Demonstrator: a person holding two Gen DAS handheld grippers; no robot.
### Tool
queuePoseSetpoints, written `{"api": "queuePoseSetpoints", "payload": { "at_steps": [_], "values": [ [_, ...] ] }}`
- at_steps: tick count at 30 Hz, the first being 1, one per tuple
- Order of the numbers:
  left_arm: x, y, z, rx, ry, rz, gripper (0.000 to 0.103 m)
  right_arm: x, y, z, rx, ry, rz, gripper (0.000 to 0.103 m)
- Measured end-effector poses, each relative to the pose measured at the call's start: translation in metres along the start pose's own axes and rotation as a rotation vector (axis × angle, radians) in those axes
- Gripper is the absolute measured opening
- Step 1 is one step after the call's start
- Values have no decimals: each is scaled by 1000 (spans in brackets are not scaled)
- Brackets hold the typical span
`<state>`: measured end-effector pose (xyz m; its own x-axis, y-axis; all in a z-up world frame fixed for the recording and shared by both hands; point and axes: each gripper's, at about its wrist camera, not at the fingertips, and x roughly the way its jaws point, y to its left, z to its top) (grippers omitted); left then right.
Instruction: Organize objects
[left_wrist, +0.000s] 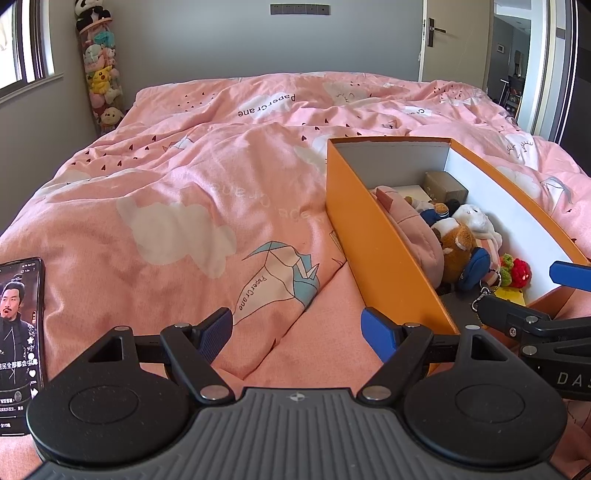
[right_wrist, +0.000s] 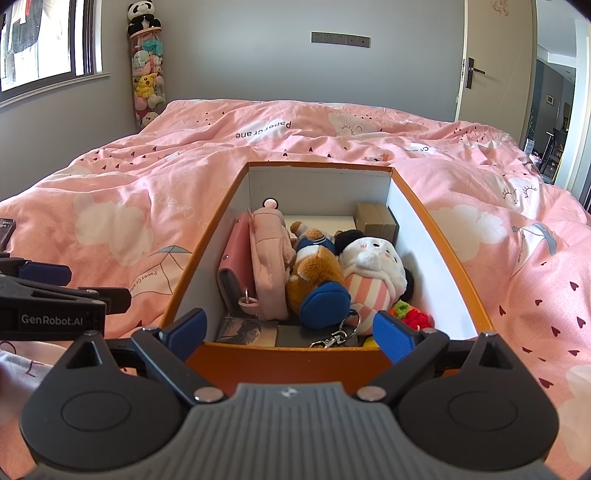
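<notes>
Orange box (right_wrist: 295, 360) sits centre frame in my right wrist view, open-topped, on the pink duvet (right_wrist: 147, 177). It's packed w/ stuff: pink pouch (right_wrist: 267, 258) along the left wall, brown plush (right_wrist: 314, 277) w/ a blue keyring pouch (right_wrist: 325, 304) mid-box, white plush (right_wrist: 373, 273) to its right, red-green knit bit (right_wrist: 415, 315) lower right, small brown carton (right_wrist: 375, 221) at the far end. Metal clasp (right_wrist: 334, 338) lies near the front wall.

Right gripper (right_wrist: 291, 334) hangs at the box's near edge, both fingers spread wide, nothing between them. Left gripper (left_wrist: 297, 328), lower centre of its own view, likewise spread and empty, over bare duvet just left of the box.

Handling, my guess: plushes are light, soft, squashy, so pinch a limb or the body mid-bulk and they won't slip. Keyring pouch is best taken by its fabric, not the clasp, since metal's slick. Box itself is stiff card, probably lightish; grip a wall rim, but the duvet under it is lumpy so it may tip.

Phone (left_wrist: 20, 343), screen lit, lies lower left in the left view, on the duvet, well apart from the box. Glass is slippery & fragile, so take it by the long edges.

Looks like most items are already in.
</notes>
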<state>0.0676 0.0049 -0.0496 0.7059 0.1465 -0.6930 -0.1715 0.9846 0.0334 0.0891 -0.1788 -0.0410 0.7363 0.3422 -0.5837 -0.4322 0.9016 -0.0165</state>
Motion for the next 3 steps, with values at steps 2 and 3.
{"api": "queuePoseSetpoints", "payload": {
  "at_steps": [2, 3],
  "values": [
    [0, 0, 0, -1, 2, -1, 93, 0, 0, 0, 0, 0, 0, 97],
    [0, 0, 0, -2, 2, -2, 93, 0, 0, 0, 0, 0, 0, 97]
  ]
}}
